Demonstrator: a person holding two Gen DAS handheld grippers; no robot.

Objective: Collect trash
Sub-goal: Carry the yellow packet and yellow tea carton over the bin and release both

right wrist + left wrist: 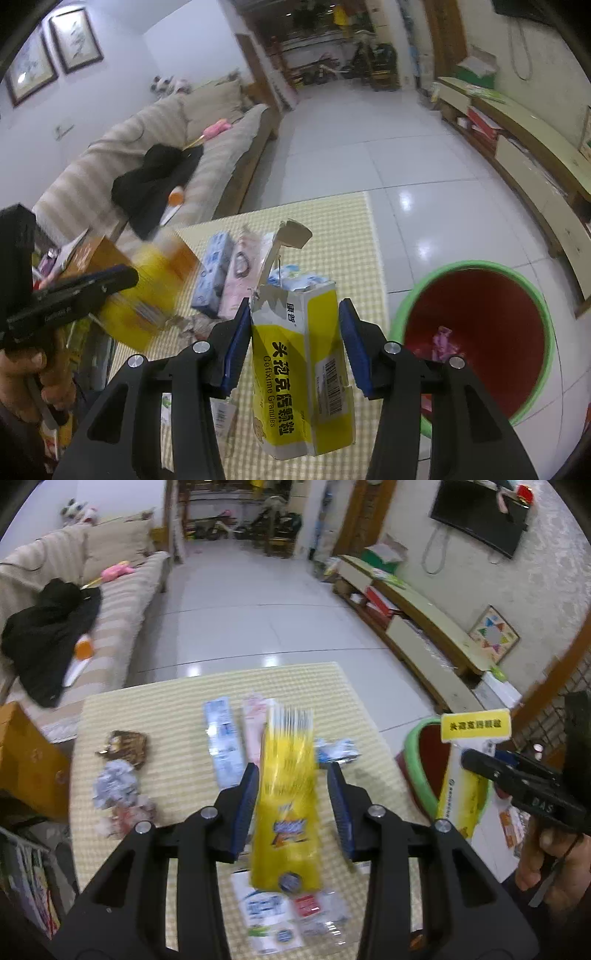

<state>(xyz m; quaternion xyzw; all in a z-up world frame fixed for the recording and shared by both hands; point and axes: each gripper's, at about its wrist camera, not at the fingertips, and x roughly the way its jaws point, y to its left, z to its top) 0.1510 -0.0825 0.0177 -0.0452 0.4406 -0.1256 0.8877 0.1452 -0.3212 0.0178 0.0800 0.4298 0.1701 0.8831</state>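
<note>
Your right tool (295, 328) stands open around the torn medicine box (301, 373): light, crushable cardboard, so pinch its flat sides. Left tool (293, 805) is open around a yellow wrapper (286, 812), thin and slippery.

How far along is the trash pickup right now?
Barely started: the bin holds only a pink scrap or so. In hand: the left gripper has a yellow bag, the right gripper a medicine box. Left on the table: several wrappers and crumpled paper.

Striped sofa (122, 602) bearing black garment (48, 638); wall TV (480, 513); framed pictures (51, 51); low cabinet (417, 627).
</note>
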